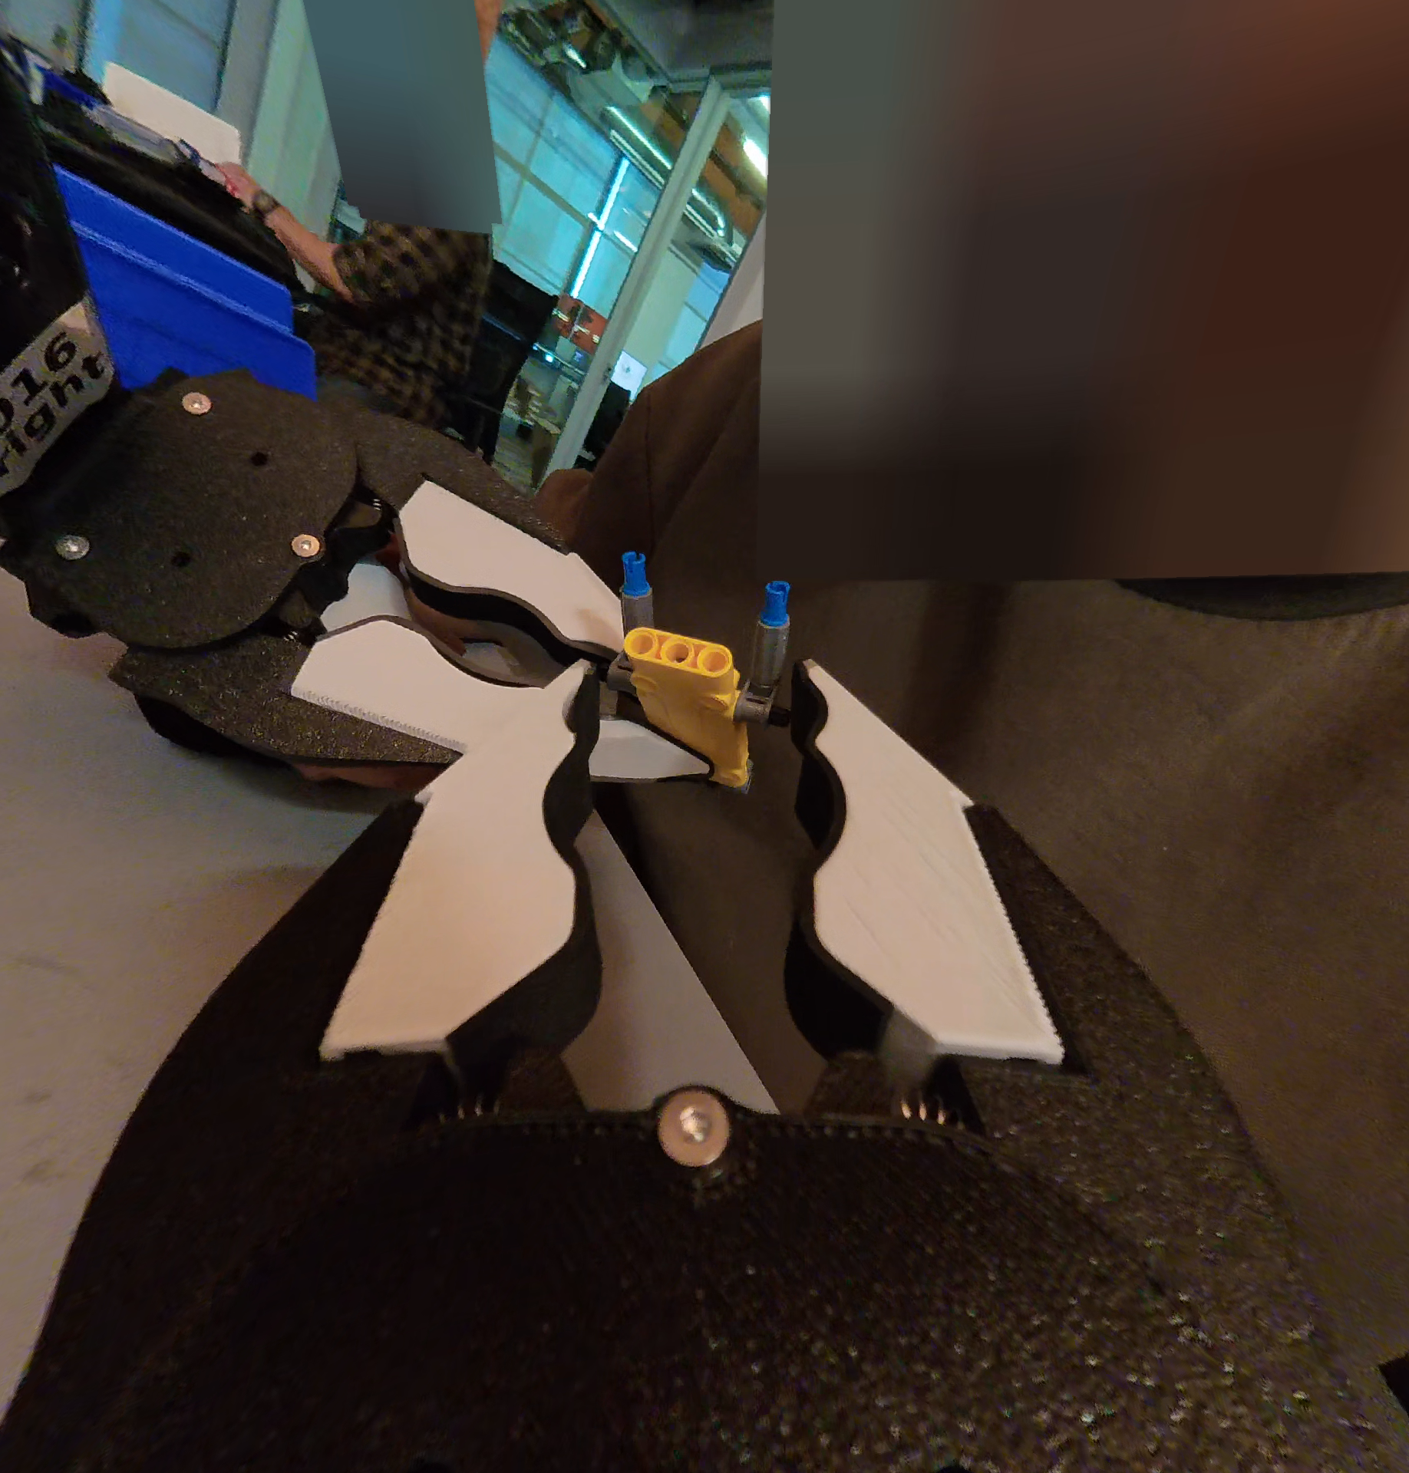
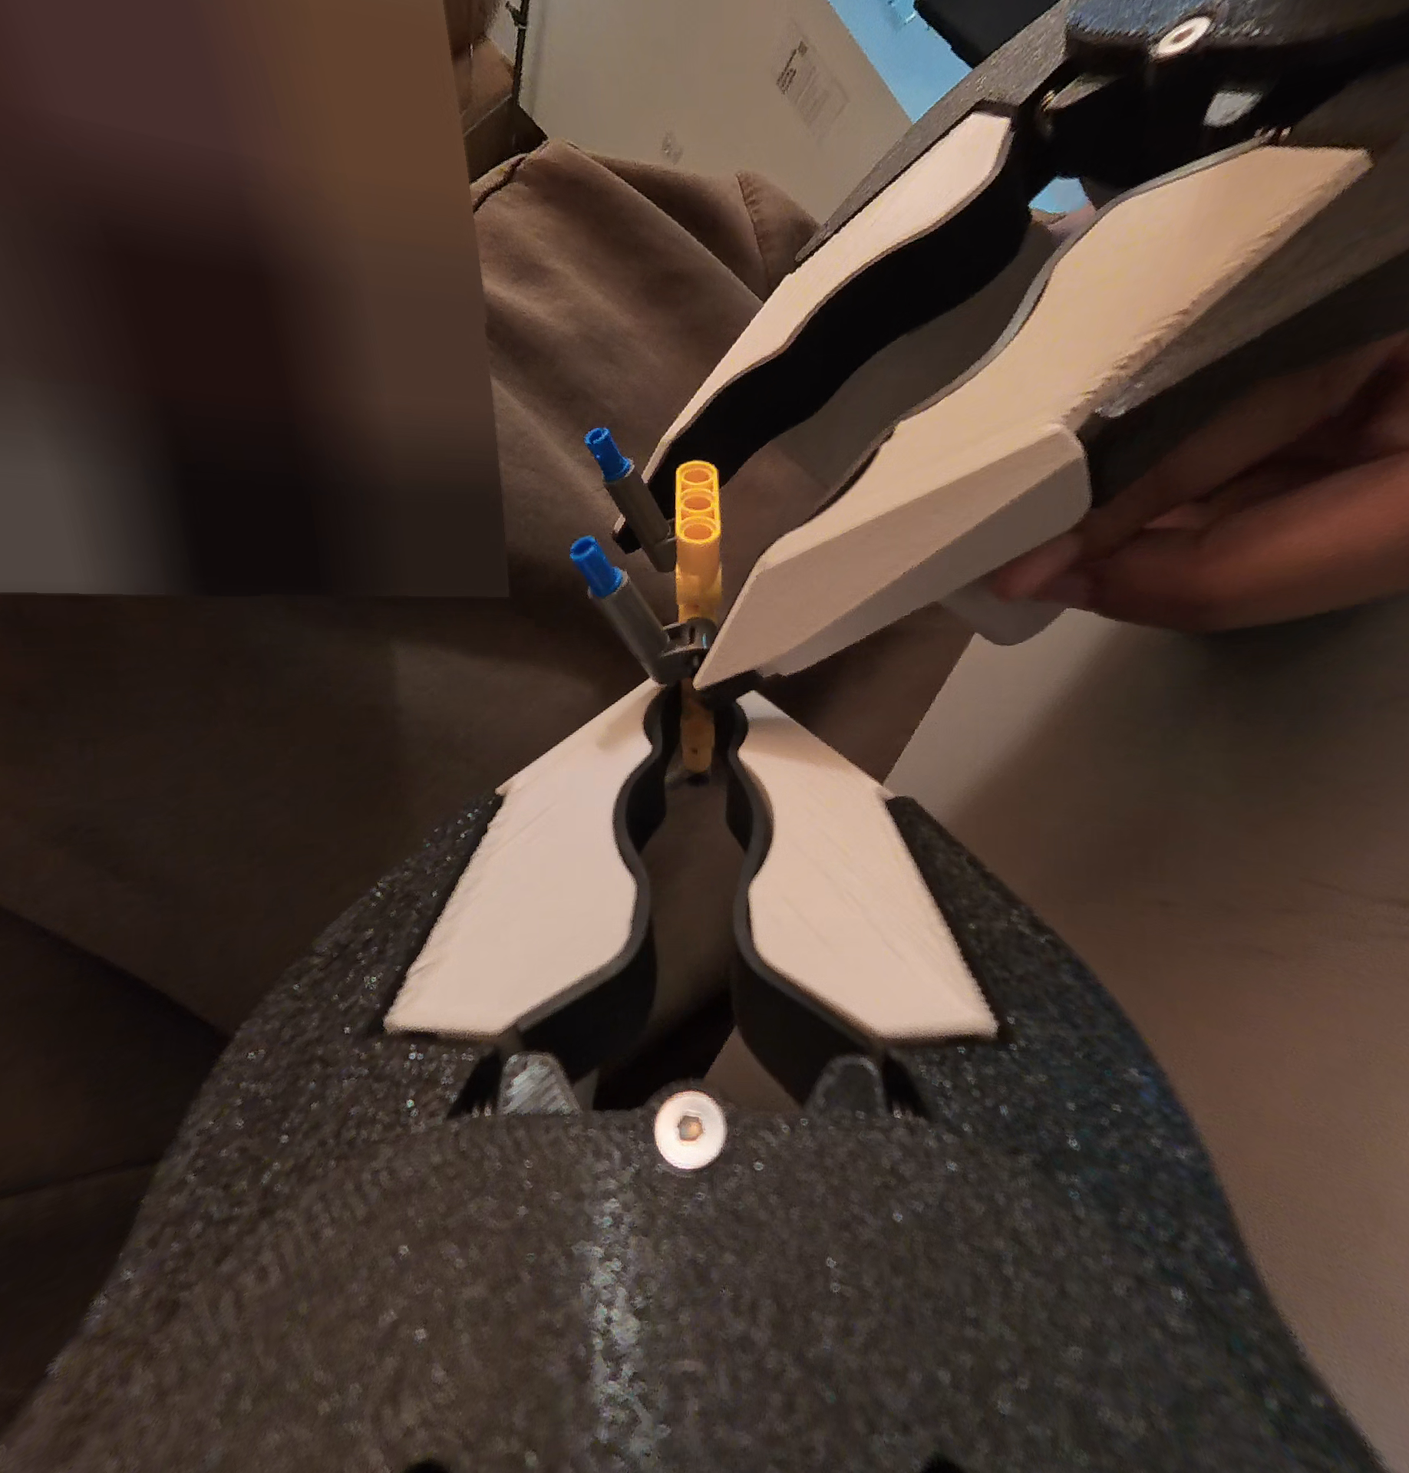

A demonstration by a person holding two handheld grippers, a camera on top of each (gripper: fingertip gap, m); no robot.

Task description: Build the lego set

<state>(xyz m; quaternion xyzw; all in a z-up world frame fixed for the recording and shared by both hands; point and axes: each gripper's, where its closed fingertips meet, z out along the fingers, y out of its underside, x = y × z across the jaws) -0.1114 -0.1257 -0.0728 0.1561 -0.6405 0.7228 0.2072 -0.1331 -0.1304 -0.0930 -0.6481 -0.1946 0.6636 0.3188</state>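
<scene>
Right gripper (image 2: pixel 697 705): fingers pressed together on the lower end of the yellow beam; white fingertips meet around it, the wavy gap behind them empty.
Left gripper (image 1: pixel 689 693): fingers spread wide, one on each side of the small assembly; its left fingertip sits against the right gripper's tip, its right fingertip lies just beside the grey connector, contact not determinable.
Yellow beam (image 1: pixel 689 685): short plastic piece with three round holes on its upper face, standing up out of the right gripper's tips, between the left gripper's fingers.
Grey pins (image 2: pixel 633 510): two, blue-tipped, fixed to either side of the beam through grey connectors, angled up and away from both tools.
Hand (image 2: pixel 1211 550): grips the left gripper from beneath, behind its fingers.
Blue bins (image 1: pixel 183 295): stacked beyond the right gripper's body, well apart from the beam.
Surface (image 1: pixel 87 837): pale grey table under both tools.
</scene>
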